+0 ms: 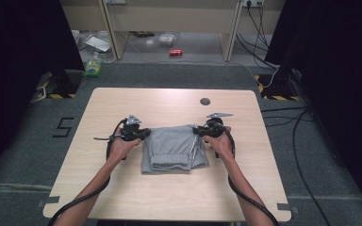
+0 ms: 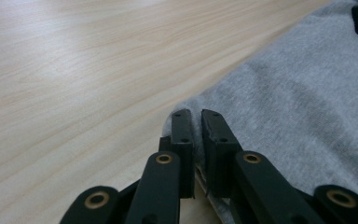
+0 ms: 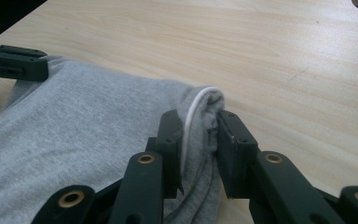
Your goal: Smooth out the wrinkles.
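A folded grey garment lies in the middle of the light wooden table. My left gripper is shut on the garment's far left corner; its black jaws pinch a thin fold of the grey cloth at the left gripper. My right gripper is shut on the far right corner. There the right gripper clamps a thicker bunch of grey cloth with a white drawstring running through it. The left gripper's jaws show at the garment's other corner in the right gripper view.
A dark round hole sits in the table near its far edge. Cables trail on the grey floor to the right of the table. Beyond the table stand shelving, a green bottle and a red can.
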`<state>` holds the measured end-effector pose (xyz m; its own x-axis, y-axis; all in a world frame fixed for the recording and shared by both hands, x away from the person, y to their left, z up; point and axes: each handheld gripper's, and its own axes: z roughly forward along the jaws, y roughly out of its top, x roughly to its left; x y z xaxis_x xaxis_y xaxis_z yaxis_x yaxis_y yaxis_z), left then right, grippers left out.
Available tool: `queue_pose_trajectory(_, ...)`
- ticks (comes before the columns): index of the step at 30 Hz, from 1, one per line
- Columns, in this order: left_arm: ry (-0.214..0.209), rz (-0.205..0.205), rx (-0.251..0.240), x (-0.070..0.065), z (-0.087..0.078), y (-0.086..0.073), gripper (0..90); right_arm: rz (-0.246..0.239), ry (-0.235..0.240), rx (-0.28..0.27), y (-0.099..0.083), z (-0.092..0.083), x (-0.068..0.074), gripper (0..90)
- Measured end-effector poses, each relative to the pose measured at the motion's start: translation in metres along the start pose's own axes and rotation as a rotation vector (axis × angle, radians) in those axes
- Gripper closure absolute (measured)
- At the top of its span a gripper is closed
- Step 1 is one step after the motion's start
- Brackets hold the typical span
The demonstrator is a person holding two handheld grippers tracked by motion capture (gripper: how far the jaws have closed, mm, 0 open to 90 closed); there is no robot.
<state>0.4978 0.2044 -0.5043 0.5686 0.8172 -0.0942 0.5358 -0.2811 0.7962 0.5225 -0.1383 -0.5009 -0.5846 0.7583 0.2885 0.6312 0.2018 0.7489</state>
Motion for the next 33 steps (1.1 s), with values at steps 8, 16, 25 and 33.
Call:
queue_pose_trajectory(8, 0.03, -0.008, 0.005, 0.008, 0.005, 0.007, 84.3, 0.011, -0.01, 0.002, 0.004, 0.006, -0.004, 72.0)
queue_pose_trajectory(16, 0.033, -0.041, 0.0, 0.014, 0.003, 0.004, 82.0, 0.019, -0.042, -0.005, 0.005, 0.006, -0.006, 56.4)
queue_pose_trajectory(25, -0.023, -0.014, -0.019, -0.017, -0.019, -0.004, 59.3, -0.144, -0.18, 0.044, 0.011, 0.004, 0.007, 49.5)
queue_pose_trajectory(33, -0.014, 0.013, 0.023, -0.021, -0.022, -0.021, 53.3, -0.118, -0.167, 0.022, 0.004, -0.002, 0.005, 41.3)
